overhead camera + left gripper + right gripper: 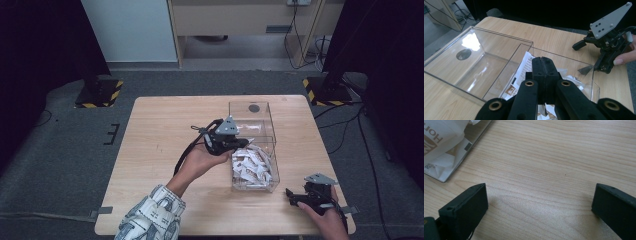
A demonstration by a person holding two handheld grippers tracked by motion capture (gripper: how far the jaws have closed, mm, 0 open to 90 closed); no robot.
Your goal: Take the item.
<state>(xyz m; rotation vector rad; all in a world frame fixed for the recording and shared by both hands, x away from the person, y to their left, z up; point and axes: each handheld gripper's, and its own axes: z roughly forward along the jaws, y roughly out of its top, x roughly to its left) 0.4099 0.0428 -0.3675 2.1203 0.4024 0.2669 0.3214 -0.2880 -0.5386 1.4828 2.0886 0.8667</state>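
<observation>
Left tool [239, 143] had its jaws pressed flat together, nothing visible between them, in the left gripper view [543, 65] too. It hung over the near compartment of the clear box [270, 141], tips pointing in across the box's left wall. Directly below and just beyond the tips lay the paper packets [252, 167], white with brown print, heaped in that near compartment; from the left tool's camera the packets [525, 65] showed under the closed jaws. Whether the tips touched the paper couldn't be told. Past the tool, the far compartment of the box [471, 60] held only a dark round spot on its floor. The left hand [200, 159] gripped the tool from behind, patterned sleeve [150, 217] trailing toward the near edge of the worktop [155, 150].

Right tool [296, 196] was well apart from the left one, resting low on the worktop at the near right corner, just right of the box, jaws spread wide with bare wood [541, 182] between them. A printed packet [441, 147] in the box's corner sat off beside its left jaw. Right hand [327, 220] held it.
</observation>
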